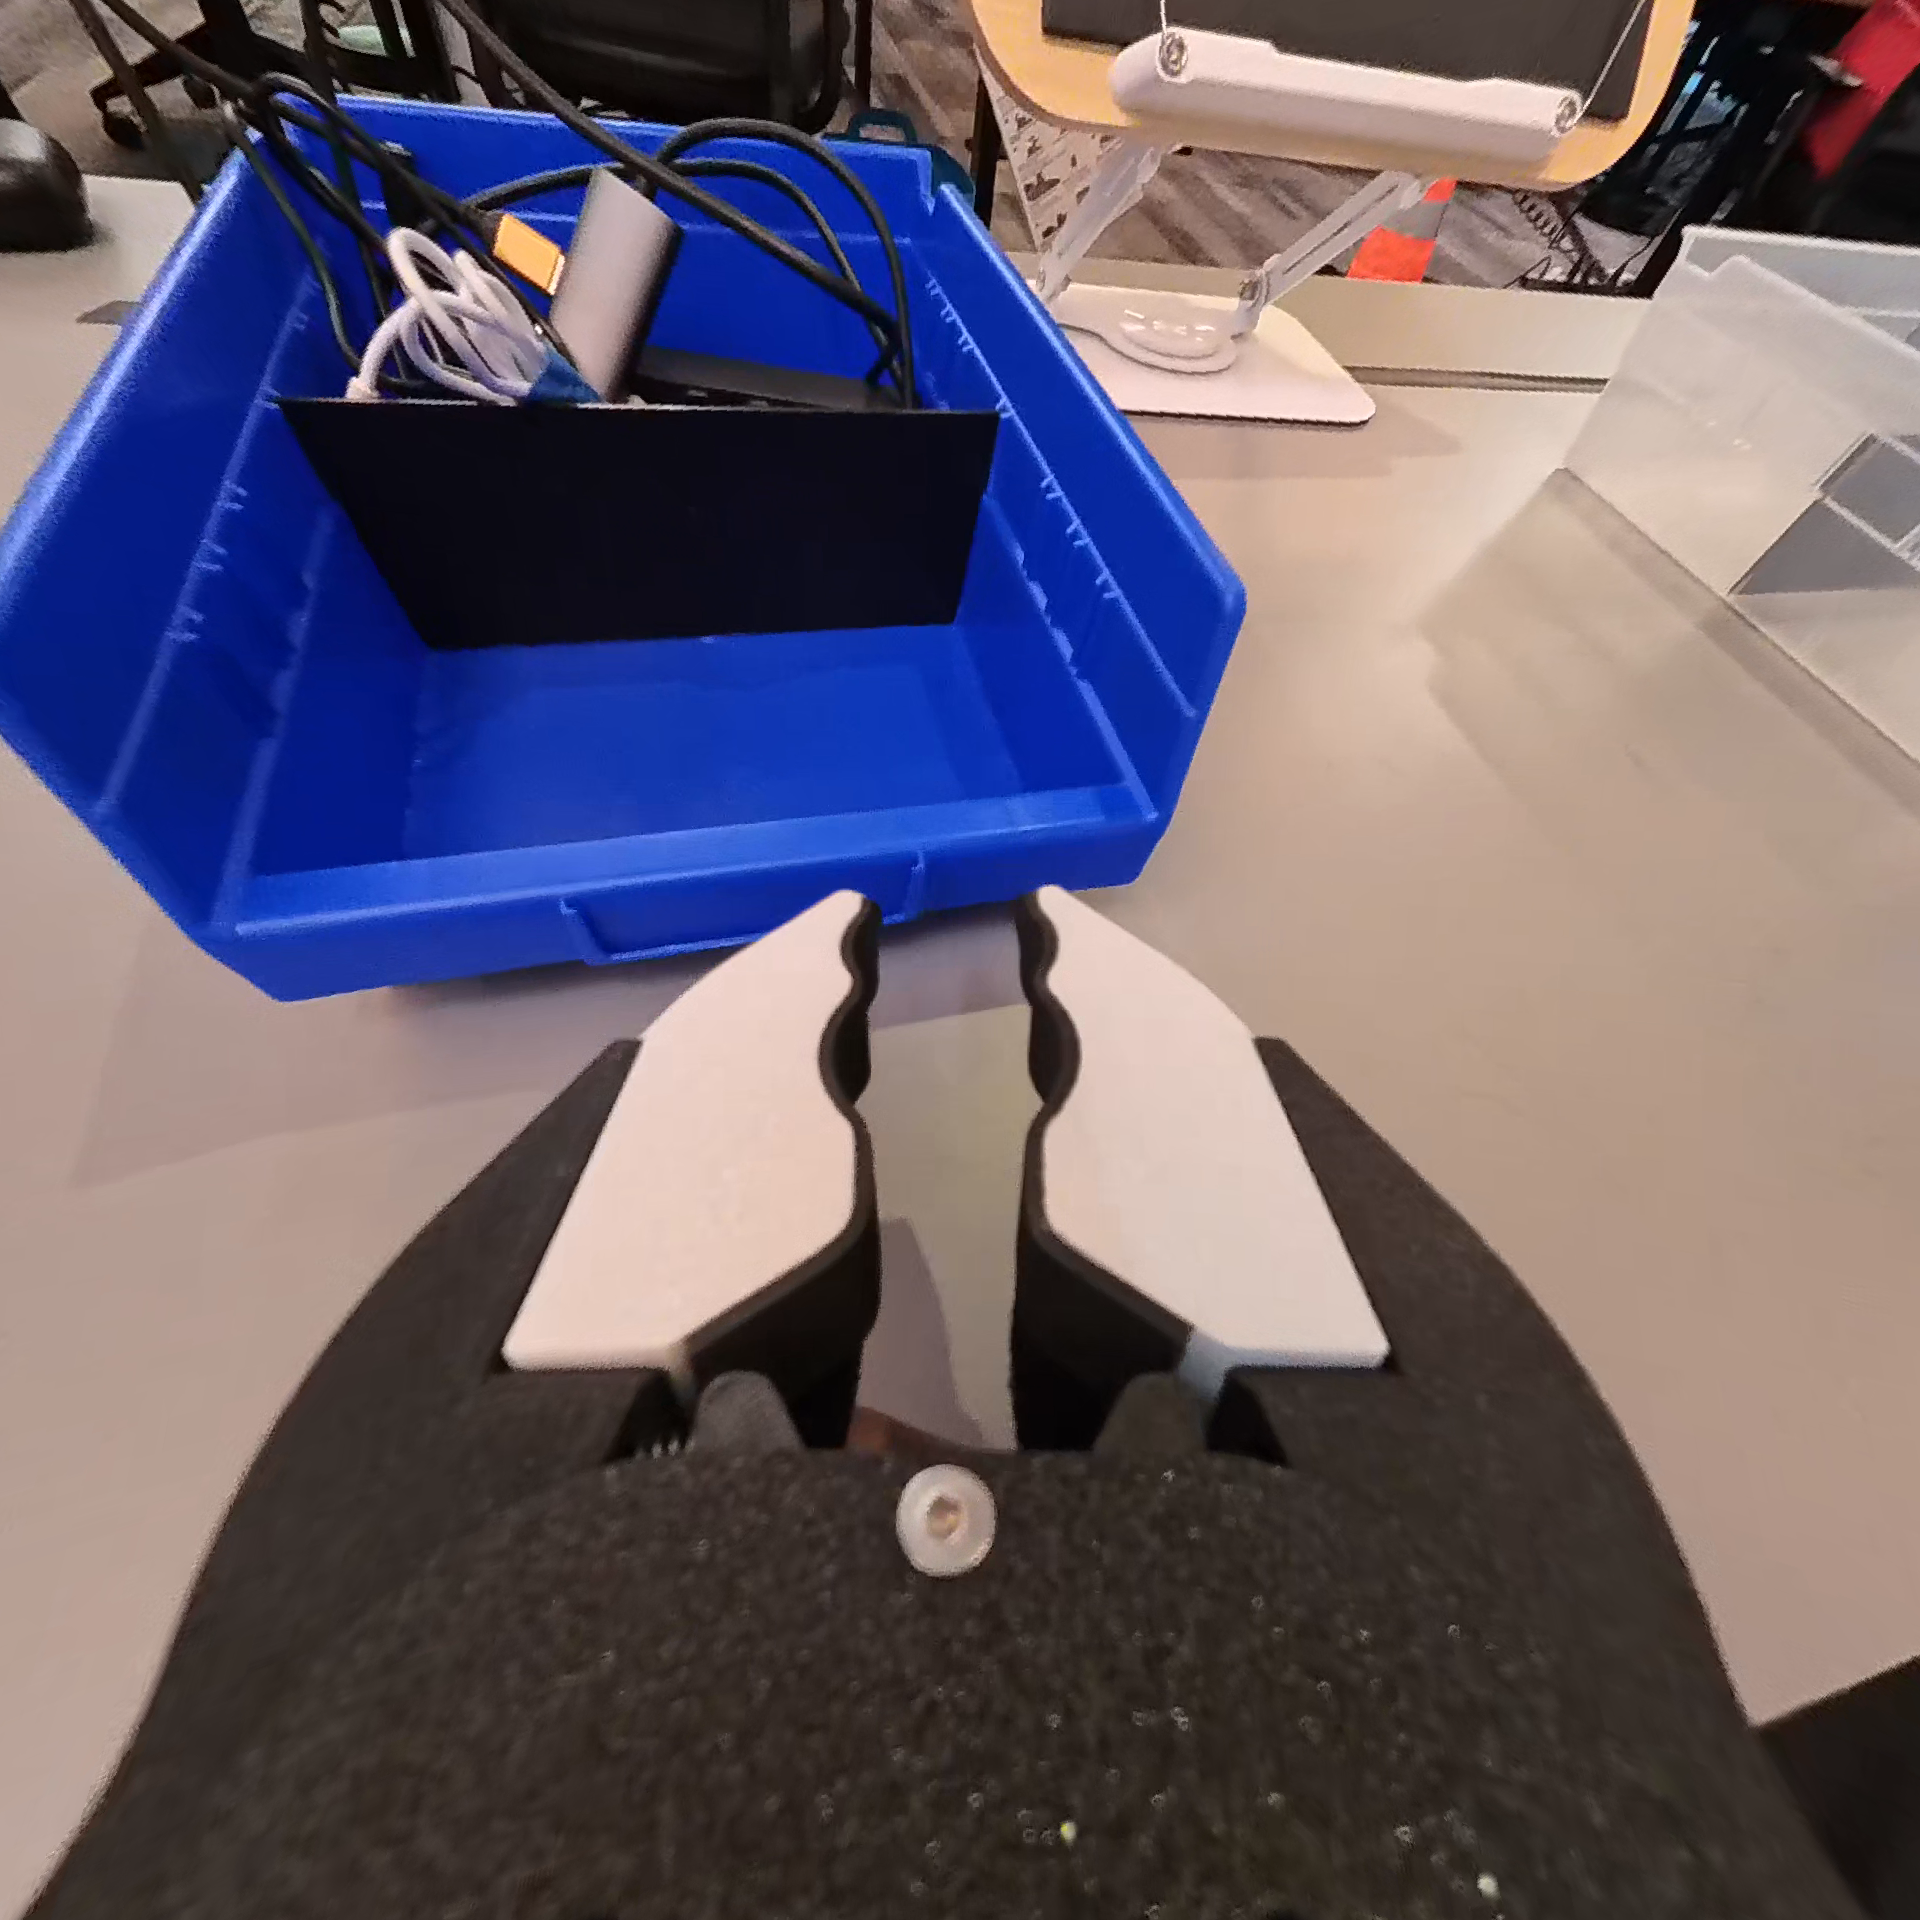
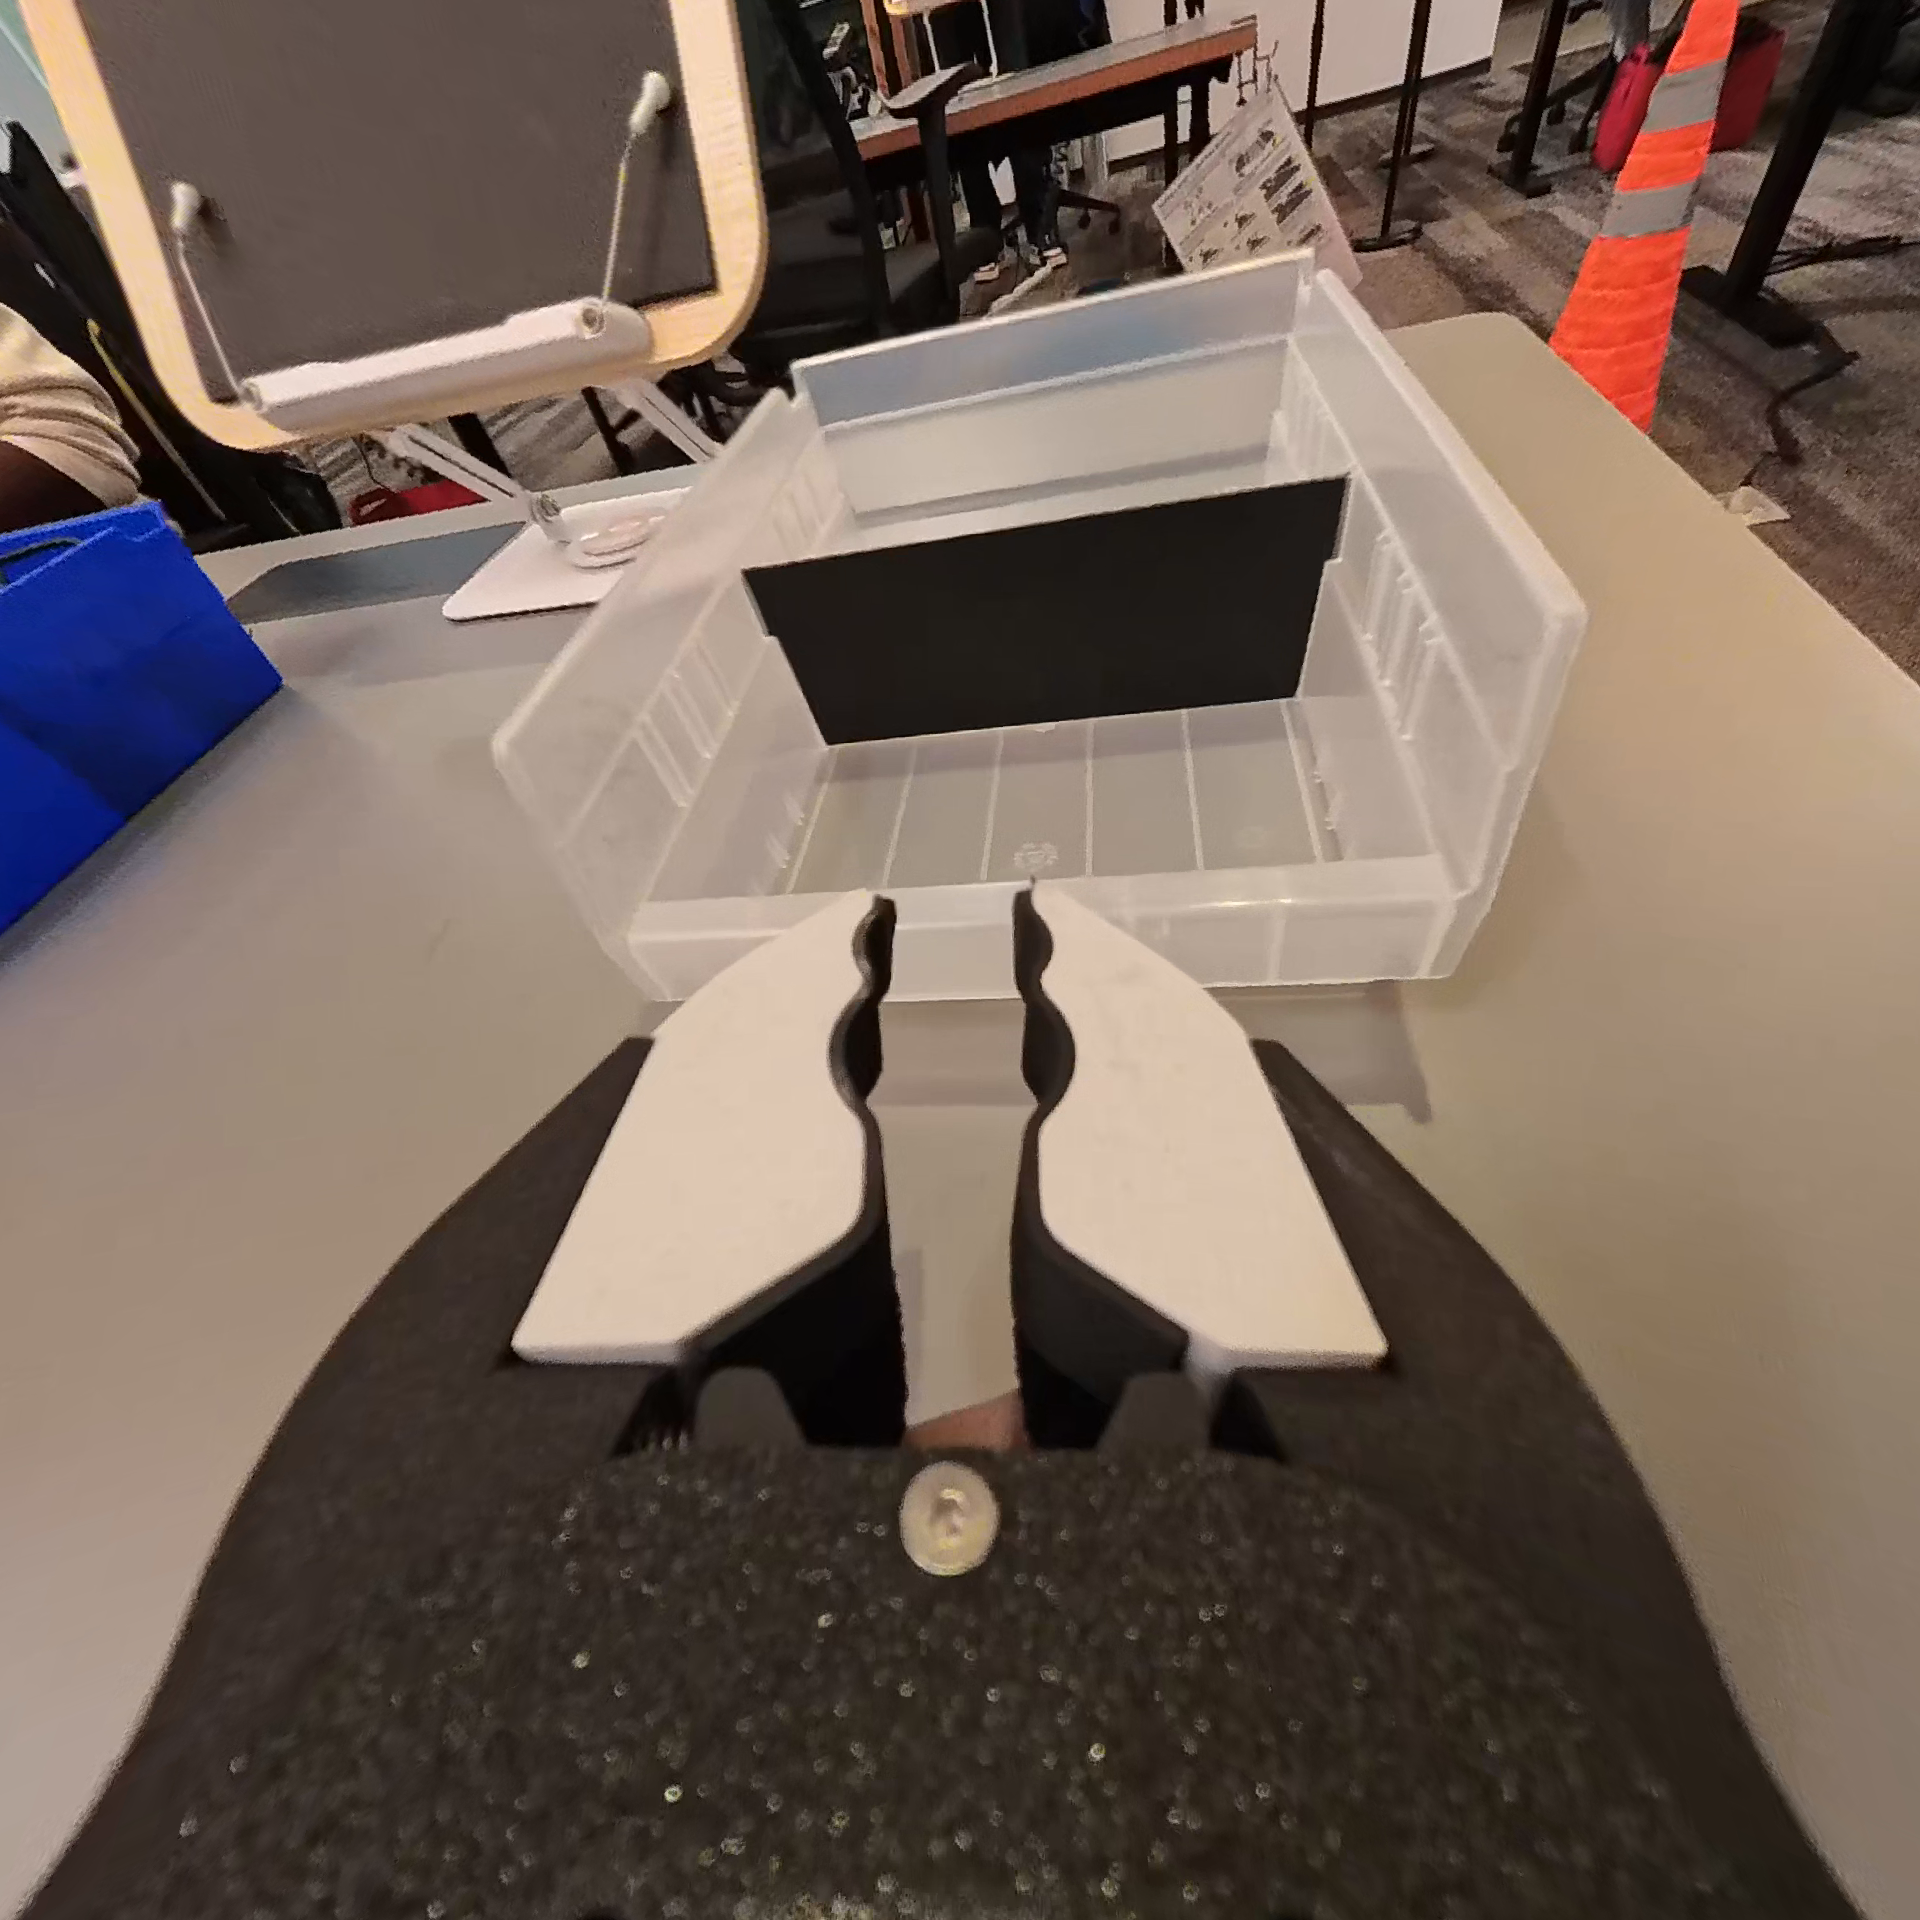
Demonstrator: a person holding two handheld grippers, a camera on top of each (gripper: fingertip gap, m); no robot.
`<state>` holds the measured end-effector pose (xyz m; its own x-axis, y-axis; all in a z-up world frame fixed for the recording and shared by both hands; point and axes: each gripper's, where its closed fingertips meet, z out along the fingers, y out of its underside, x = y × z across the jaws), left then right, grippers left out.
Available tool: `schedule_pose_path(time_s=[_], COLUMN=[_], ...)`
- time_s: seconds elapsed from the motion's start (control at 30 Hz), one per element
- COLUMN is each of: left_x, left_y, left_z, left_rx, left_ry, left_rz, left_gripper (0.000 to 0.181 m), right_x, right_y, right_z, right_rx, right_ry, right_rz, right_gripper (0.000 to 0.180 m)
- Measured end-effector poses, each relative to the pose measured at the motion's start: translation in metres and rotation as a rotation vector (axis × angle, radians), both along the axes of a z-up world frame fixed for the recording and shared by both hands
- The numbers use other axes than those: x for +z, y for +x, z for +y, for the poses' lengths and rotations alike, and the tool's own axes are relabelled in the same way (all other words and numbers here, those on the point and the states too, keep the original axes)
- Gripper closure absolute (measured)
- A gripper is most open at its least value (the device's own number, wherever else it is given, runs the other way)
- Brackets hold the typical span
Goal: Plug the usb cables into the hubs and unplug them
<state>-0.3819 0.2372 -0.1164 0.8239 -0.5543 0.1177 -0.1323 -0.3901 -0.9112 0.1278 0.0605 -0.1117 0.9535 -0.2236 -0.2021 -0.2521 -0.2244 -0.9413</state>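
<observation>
So nothing's actually being plugged in yet, this looks like the very start. The left gripper [image 1: 945, 914] is hovering over the table [image 1: 1403, 935] just short of the blue bin [image 1: 665, 883], jaws spread a bit with nothing between them. All the task stuff is sitting in the back section of that bin, behind the black divider [image 1: 644, 520]: a silver hub [image 1: 613, 275], a tangle of black cables [image 1: 831, 239], a coiled white cable [image 1: 447, 312], and what looks like a flat black hub [image 1: 748, 374] lying low.

The right gripper [image 2: 951, 920] is pointing at the clear bin [image 2: 1039, 945], which is looking empty on both sides of its own black divider [image 2: 1049, 613]. Its jaws are also parted and holding nothing.

My guess at the next move: the left one is going to need to reach over the divider and fish a hub or a plug out of that tangle, which could snag.
</observation>
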Motion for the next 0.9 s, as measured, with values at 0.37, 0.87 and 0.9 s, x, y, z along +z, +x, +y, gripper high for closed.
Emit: schedule_pose_path(time_s=[0.37, 0.87, 0.9], left_x=[0.003, 0.083, 0.084], left_y=[0.007, 0.041, 0.046], left_z=[-0.001, 0.134, 0.154], left_rx=[-0.026, -0.236, -0.249], left_ry=[0.006, -0.038, -0.086], left_rz=[-0.027, 0.442, 0.524], left_gripper=[0.154, 0.134, 0.129], right_x=[0.008, -0.006, -0.008], right_y=[-0.067, -0.148, -0.149], right_z=[0.012, 0.032, 0.034], right_rx=[0.143, 0.390, 0.399], right_ry=[0.007, -0.038, -0.041], right_rz=[-0.109, -0.267, -0.256], right_gripper=[0.159, 0.159, 0.159])
